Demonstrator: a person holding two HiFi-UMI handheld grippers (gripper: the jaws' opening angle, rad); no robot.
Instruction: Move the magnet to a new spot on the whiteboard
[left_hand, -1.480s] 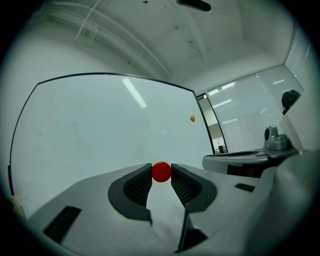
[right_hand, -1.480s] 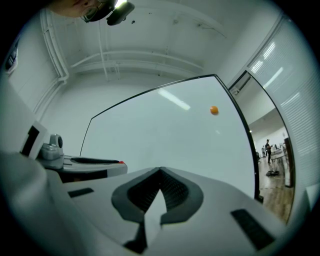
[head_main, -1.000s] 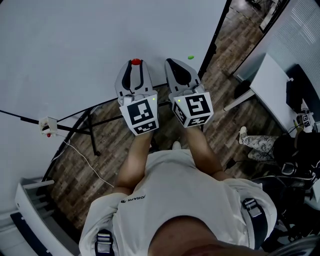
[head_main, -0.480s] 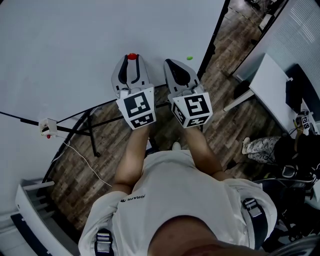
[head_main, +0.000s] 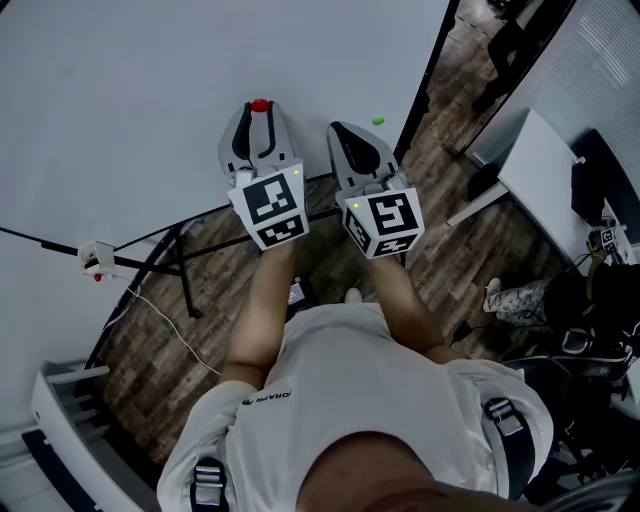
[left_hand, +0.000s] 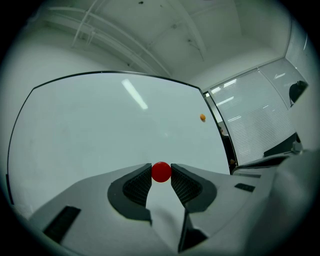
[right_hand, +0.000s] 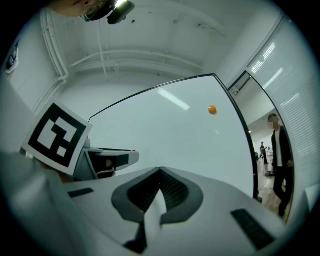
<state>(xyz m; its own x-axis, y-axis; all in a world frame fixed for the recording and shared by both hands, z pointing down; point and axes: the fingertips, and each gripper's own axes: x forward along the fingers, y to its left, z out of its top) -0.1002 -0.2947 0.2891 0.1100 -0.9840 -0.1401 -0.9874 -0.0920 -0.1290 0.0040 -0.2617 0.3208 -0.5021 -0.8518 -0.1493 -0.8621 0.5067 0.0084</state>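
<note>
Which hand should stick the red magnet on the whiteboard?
Left. The left gripper pinches the red magnet between its jaws, pointed at the whiteboard. The right gripper is shut with nothing in it.

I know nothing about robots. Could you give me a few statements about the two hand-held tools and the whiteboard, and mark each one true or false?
1. The left tool grips a red magnet between its jaws. True.
2. The right tool also holds a magnet. False: its jaws are together with nothing between them.
3. A second magnet sits on the whiteboard near its right edge, clear of both tools. True.
4. The whiteboard is covered in writing. False: its surface is blank apart from the magnets.
</note>
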